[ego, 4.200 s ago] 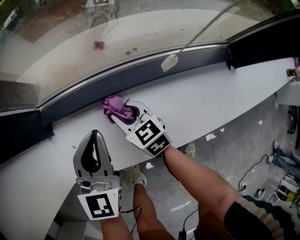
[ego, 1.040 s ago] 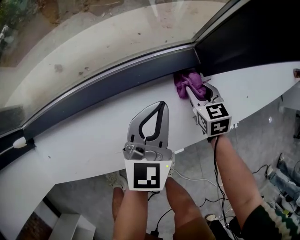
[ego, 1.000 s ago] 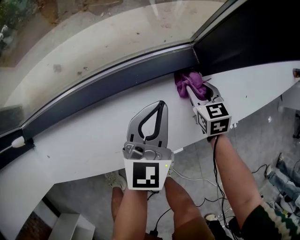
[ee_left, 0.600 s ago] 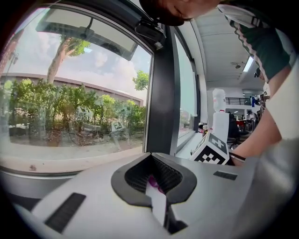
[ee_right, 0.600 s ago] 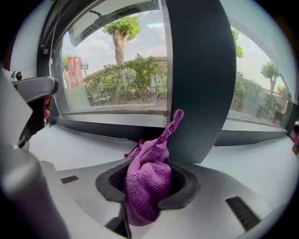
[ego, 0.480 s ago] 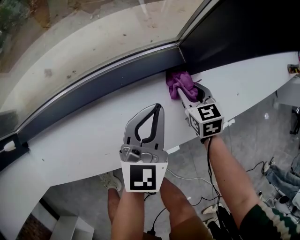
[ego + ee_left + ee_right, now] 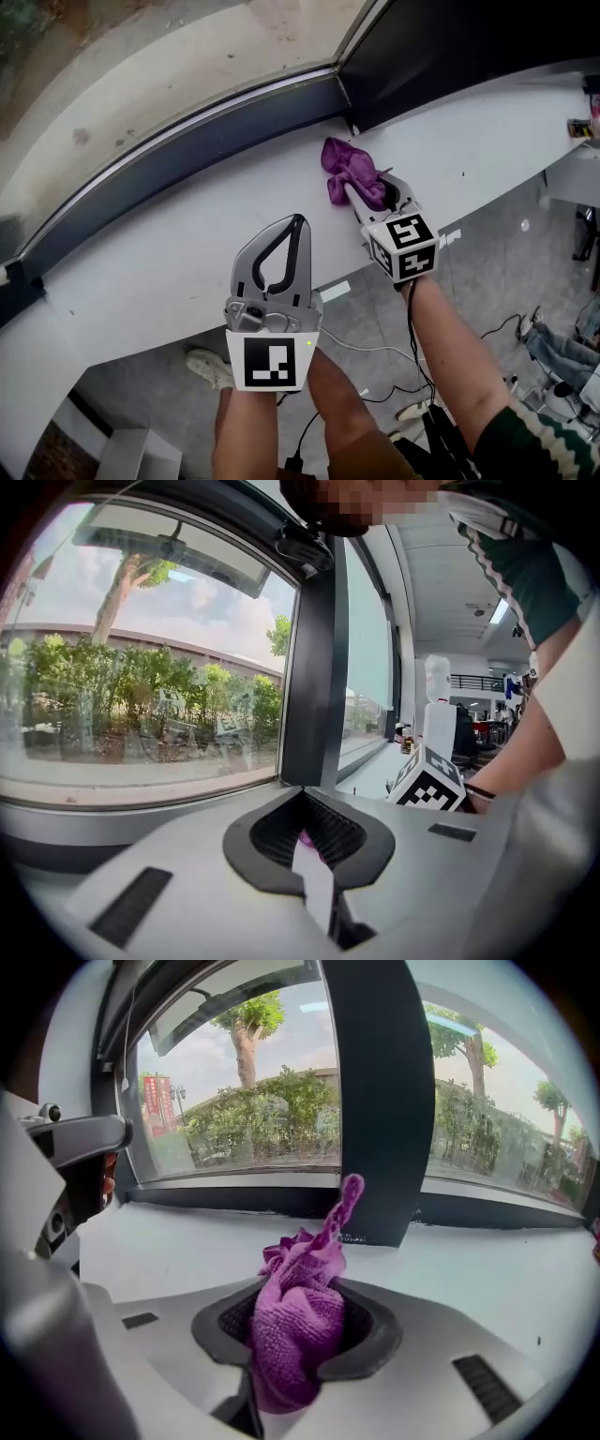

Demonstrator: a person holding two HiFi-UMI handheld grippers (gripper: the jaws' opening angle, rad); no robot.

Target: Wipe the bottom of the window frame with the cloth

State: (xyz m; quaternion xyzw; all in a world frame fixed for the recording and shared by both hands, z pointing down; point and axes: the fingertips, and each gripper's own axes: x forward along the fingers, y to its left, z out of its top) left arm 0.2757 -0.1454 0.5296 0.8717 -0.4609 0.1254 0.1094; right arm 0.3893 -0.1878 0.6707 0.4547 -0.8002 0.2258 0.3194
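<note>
A purple cloth (image 7: 345,171) is bunched in the jaws of my right gripper (image 7: 364,190), which is shut on it. It rests on the white sill (image 7: 178,248), a short way back from the dark bottom strip of the window frame (image 7: 187,141) and its corner post (image 7: 394,56). In the right gripper view the cloth (image 7: 300,1321) sticks up between the jaws of the right gripper (image 7: 292,1349), with the frame strip (image 7: 234,1200) and post (image 7: 370,1101) beyond. My left gripper (image 7: 297,225) hovers over the sill to the left, shut and holding nothing; its jaws also meet in the left gripper view (image 7: 314,860).
Small objects (image 7: 581,127) sit at the sill's far right end. Below the sill edge are the grey floor, cables (image 7: 375,352), a shoe (image 7: 208,367) and the person's legs. The right gripper's marker cube (image 7: 427,780) shows in the left gripper view.
The right gripper has slid the cloth rightward along the frame strip to the corner post, then drawn it back onto the sill. The left gripper has followed rightward, still shut.
</note>
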